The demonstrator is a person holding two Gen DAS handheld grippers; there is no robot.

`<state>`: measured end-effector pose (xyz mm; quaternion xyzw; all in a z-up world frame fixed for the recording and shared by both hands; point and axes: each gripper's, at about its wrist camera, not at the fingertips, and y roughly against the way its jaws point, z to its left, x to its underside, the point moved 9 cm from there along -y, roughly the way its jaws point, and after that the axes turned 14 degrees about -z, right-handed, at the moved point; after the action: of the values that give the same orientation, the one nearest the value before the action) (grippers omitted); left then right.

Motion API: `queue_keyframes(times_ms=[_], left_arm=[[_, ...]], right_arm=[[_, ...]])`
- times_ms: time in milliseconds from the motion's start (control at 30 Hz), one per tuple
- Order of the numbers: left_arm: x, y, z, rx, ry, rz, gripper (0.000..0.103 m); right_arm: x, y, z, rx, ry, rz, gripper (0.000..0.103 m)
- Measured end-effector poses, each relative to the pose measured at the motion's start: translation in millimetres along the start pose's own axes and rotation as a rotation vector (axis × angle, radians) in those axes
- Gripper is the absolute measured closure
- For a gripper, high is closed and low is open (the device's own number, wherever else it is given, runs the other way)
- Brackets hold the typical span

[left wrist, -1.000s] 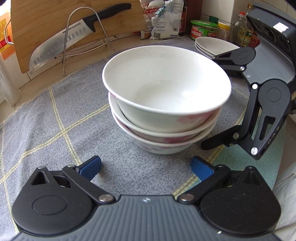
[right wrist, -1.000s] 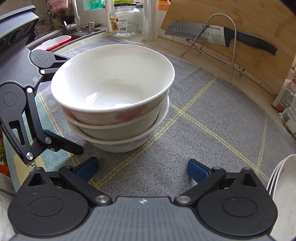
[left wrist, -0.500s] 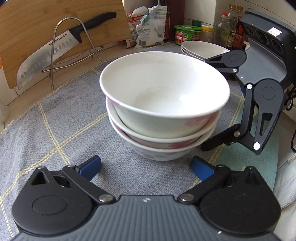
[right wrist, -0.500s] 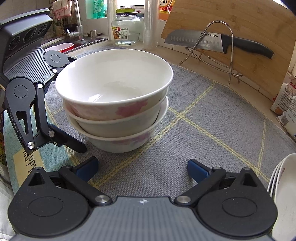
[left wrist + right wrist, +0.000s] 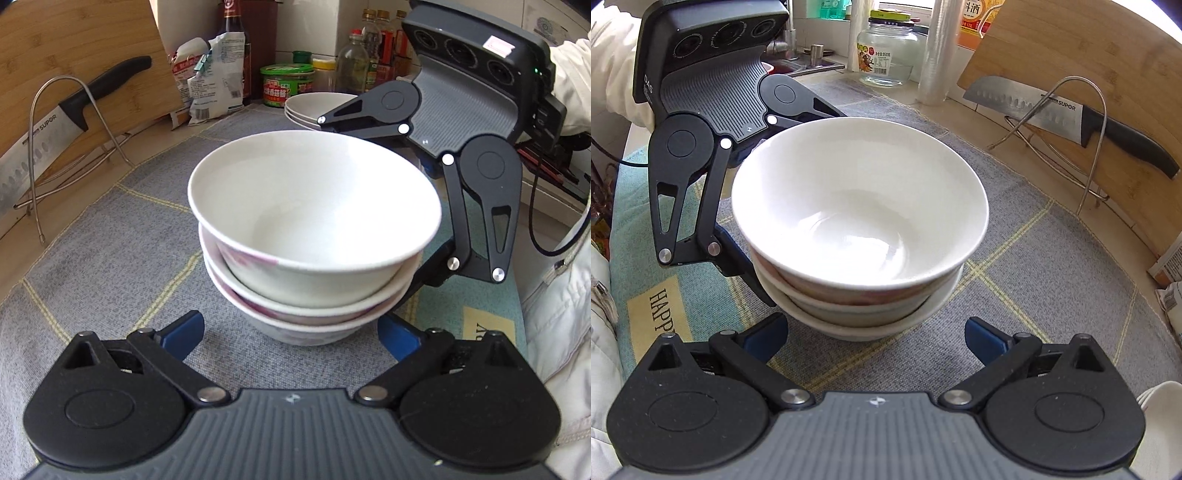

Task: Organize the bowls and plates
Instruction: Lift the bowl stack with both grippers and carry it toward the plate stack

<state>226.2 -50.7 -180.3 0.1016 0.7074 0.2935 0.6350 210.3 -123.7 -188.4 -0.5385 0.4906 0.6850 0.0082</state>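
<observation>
Sitting nested in one stack on the grey woven mat with yellow grid lines [image 5: 110,258] are three white ceramic bowls with faint pink flower prints [image 5: 314,236], and the top bowl is holding nothing. Two black two-finger grippers are flanking the stack from opposite sides. The left gripper [image 5: 291,332] is showing its blue-tipped fingers [image 5: 184,330] spread wide at the base of the stack; its jaws are closing, with the lowest bowl lying between the pads, which are not pressing on it. The right gripper [image 5: 875,334] is likewise holding its fingers [image 5: 984,338] wide beside the stack's foot, gripping nothing. Far behind the bowls in the left view, a second stack of shallow white plates [image 5: 314,109] is resting near a green-lidded tub [image 5: 286,83]; their count is unclear. One steel knife with a black handle [image 5: 1071,118] is leaning on a wire rack [image 5: 1082,147] against a wooden cutting board [image 5: 1089,55] on the counter. One empty-looking glass jar [image 5: 886,51] is standing far left in the right view.
</observation>
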Motion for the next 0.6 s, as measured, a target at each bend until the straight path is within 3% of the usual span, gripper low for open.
queue_keyframes(times_ms=[167,600], left_arm=[[2,-4,-3,0.064,-0.029,0.017,0.009],[2,-5,4,0.094,-0.037,0.037,0.014]], right_arm=[[-7,-4,-2,-0.041,0.007,-0.007,0.0],[-15,-9,-2,-0.138,0.017,0.015,0.01]])
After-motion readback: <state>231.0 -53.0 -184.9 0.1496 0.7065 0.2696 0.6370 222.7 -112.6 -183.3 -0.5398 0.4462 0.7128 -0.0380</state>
